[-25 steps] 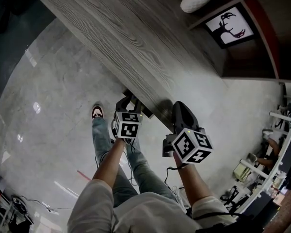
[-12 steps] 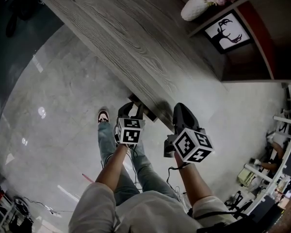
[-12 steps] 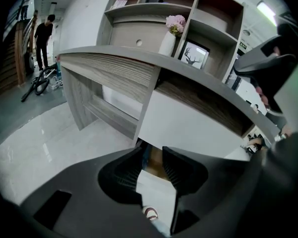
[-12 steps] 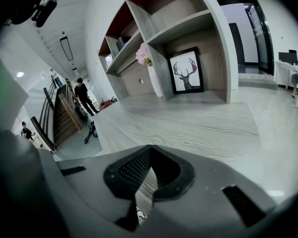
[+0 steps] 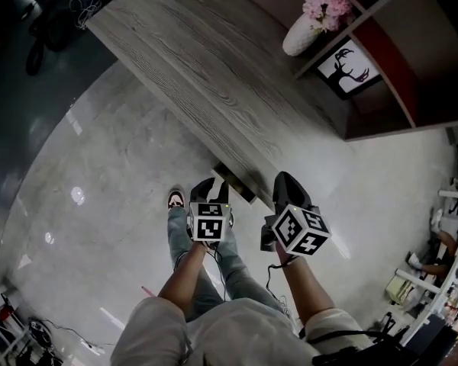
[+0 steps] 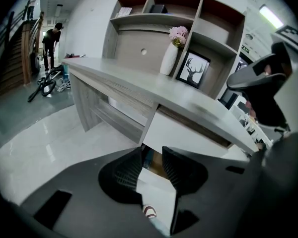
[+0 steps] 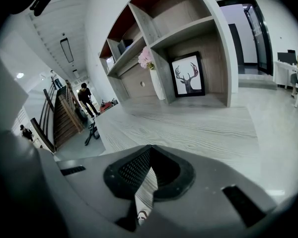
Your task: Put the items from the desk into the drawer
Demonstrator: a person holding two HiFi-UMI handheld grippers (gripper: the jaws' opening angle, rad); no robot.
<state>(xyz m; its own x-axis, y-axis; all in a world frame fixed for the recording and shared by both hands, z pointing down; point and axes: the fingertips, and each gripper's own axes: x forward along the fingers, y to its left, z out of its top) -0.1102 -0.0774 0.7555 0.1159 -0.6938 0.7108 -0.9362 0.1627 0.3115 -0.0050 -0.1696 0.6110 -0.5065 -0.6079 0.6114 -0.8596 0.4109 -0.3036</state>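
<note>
The white drawer (image 6: pixel 188 133) of the grey wood-grain desk (image 5: pixel 214 75), at twelve o'clock, appeared pulled further out, ready for loading; the left gripper (image 6: pixel 151 155) was released, the right gripper (image 7: pixel 150 155) clenched empty.

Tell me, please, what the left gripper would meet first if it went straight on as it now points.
Probably the drawer under the desk, just beyond the left gripper, whose jaws stand apart; depth is hard to judge.
</note>
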